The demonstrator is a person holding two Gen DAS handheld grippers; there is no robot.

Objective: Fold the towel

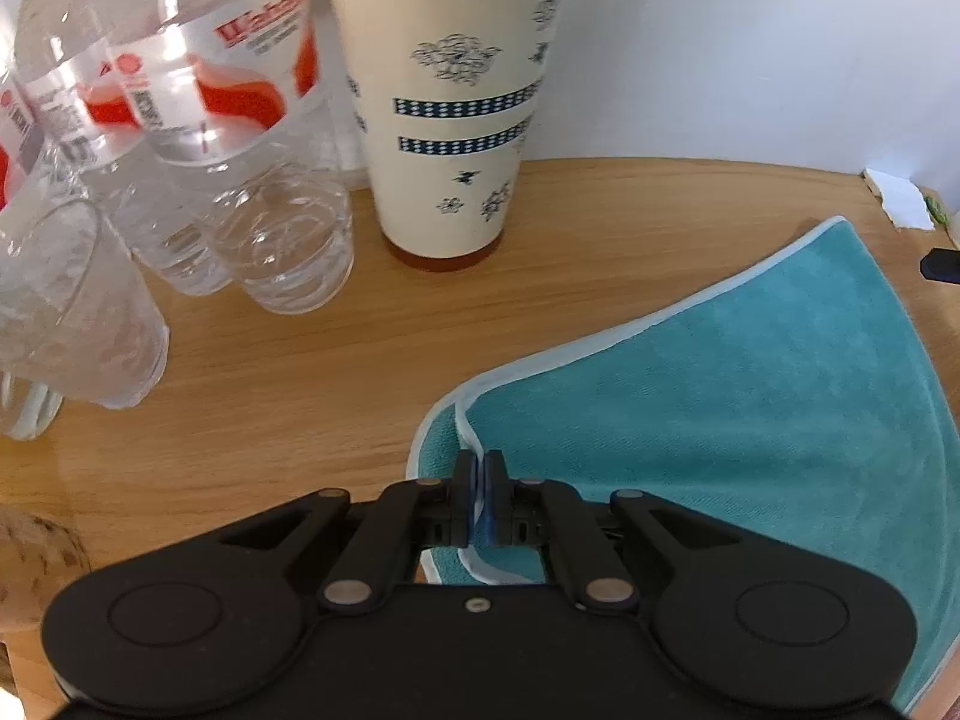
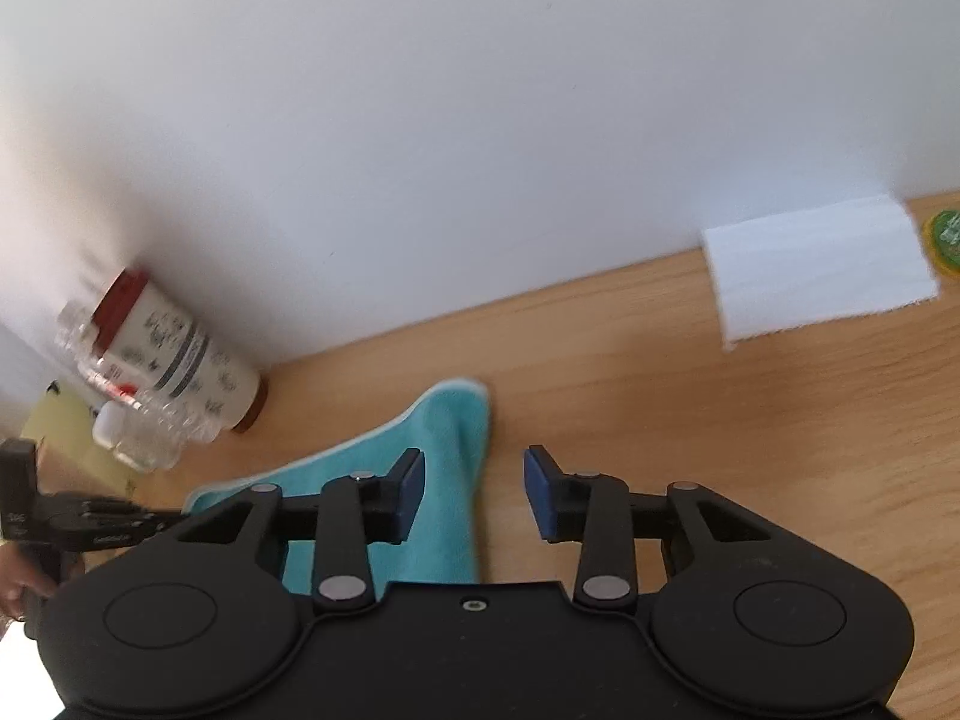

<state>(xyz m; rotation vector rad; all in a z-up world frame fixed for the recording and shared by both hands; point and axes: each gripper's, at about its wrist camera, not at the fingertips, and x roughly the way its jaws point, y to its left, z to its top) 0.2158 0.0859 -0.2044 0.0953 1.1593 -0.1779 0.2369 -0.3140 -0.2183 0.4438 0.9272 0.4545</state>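
Teal towel (image 1: 750, 420) hem pinched in left tongs (image 1: 479, 480); right tongs (image 2: 474, 495) spread, empty. Carry corner across low, clear of glasses (image 1: 282, 252).

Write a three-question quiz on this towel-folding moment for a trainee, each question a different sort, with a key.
1. True or false: the left gripper is shut on the white-trimmed edge of the teal towel.
2. Multiple choice: the right gripper is A) shut on the towel, B) open with nothing between its fingers, C) shut on the white paper sheet.
3. Fill in: the patterned cream tumbler stands on the wooden table with clear ____ at its left in the left wrist view.

Key:
1. True.
2. B; its left finger is over the towel, its right finger over bare table.
3. Glasses, with clear plastic bottles behind them.
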